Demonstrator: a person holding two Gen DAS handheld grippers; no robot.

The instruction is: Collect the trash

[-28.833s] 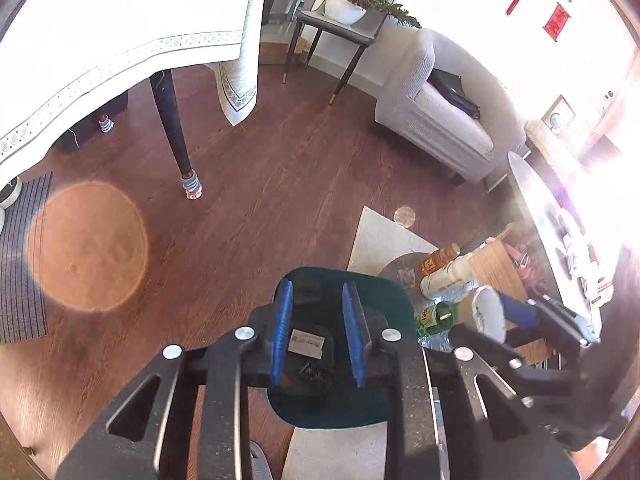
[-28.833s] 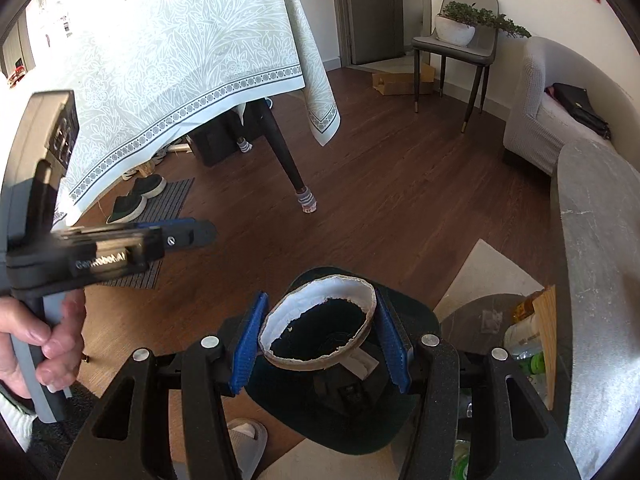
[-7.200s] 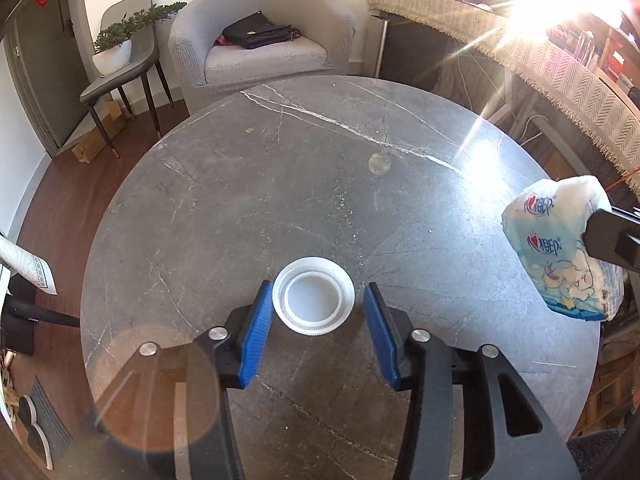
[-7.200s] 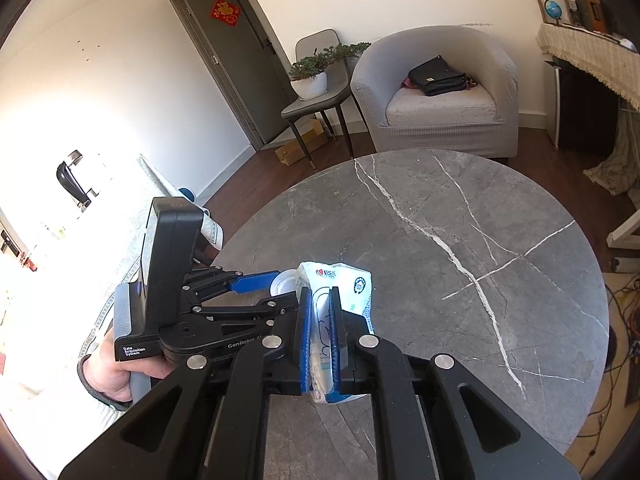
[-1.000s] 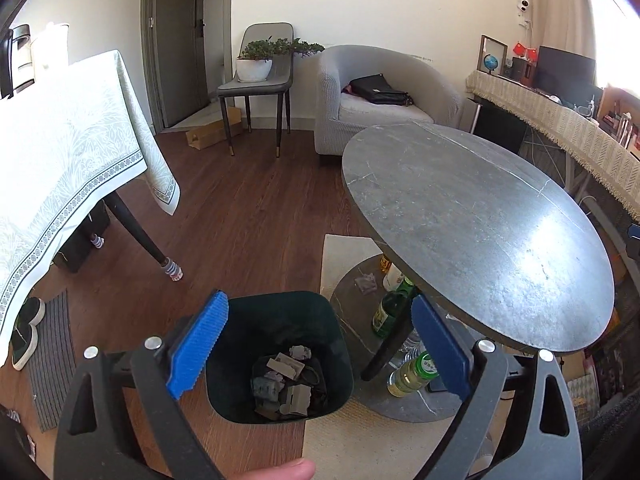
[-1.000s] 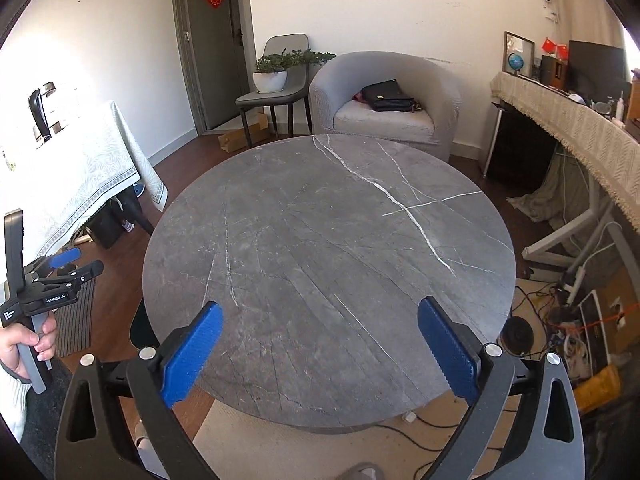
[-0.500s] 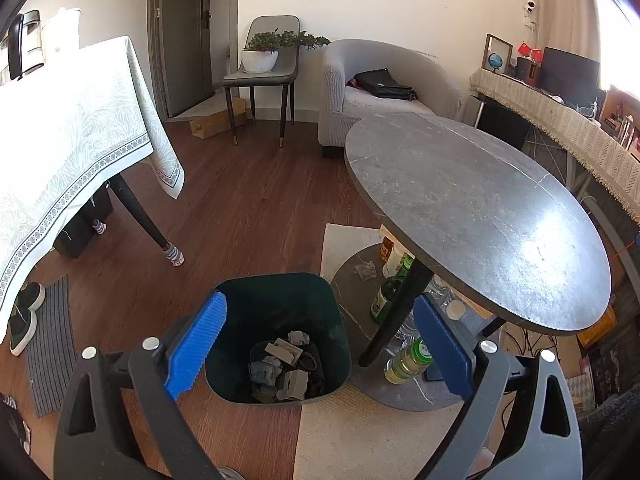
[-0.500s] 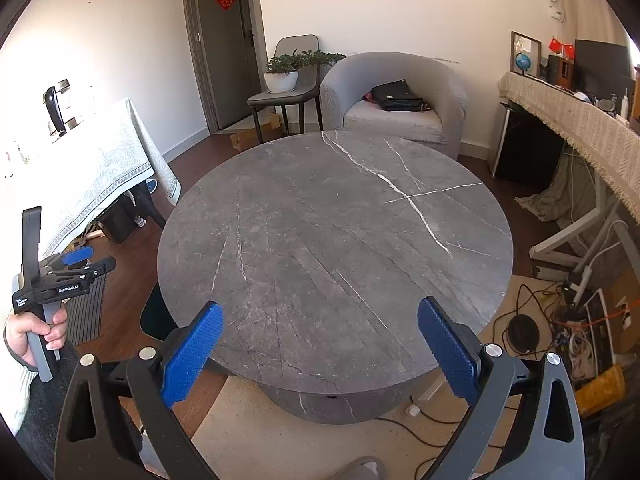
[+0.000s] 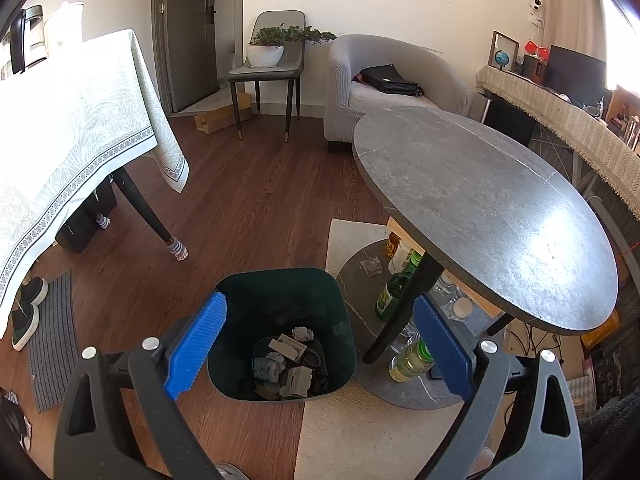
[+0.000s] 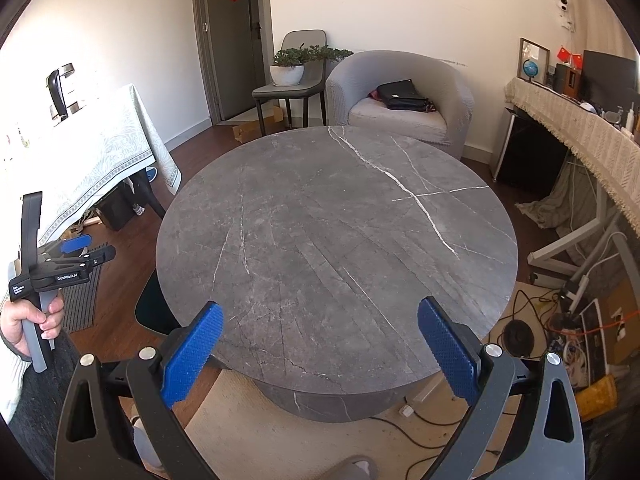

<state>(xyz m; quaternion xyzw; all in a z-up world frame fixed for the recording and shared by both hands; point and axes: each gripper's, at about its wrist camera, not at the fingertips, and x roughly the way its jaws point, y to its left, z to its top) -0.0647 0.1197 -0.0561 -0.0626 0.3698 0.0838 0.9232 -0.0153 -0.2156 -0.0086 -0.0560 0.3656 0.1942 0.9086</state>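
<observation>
A dark green trash bin [image 9: 280, 284] stands on the wooden floor beside the round grey marble table [image 9: 480, 200]. Inside the bin lies mixed trash [image 9: 290, 366]: a blue-white tissue pack, crumpled paper and grey pieces. High above the bin my left gripper [image 9: 320, 346] hangs wide open and empty. My right gripper [image 10: 320, 354] is wide open too, held above the near edge of the bare marble table [image 10: 336, 240]. In the right wrist view a hand [image 10: 28, 324] holds the left gripper [image 10: 80, 254] at the far left, and the bin's edge [image 10: 150, 312] peeks out by the table.
Bottles [image 9: 390, 294] and jars stand on the table's lower base plate over a cream rug [image 9: 360, 436]. A cloth-covered dining table [image 9: 68, 136] is at the left, a grey armchair [image 10: 400, 96] and a chair with a plant [image 10: 294, 68] at the back. Cables [image 10: 536, 316] lie at the right.
Both grippers have risen and pulled back a little, so the bin and the table look smaller. Both stay open and empty.
</observation>
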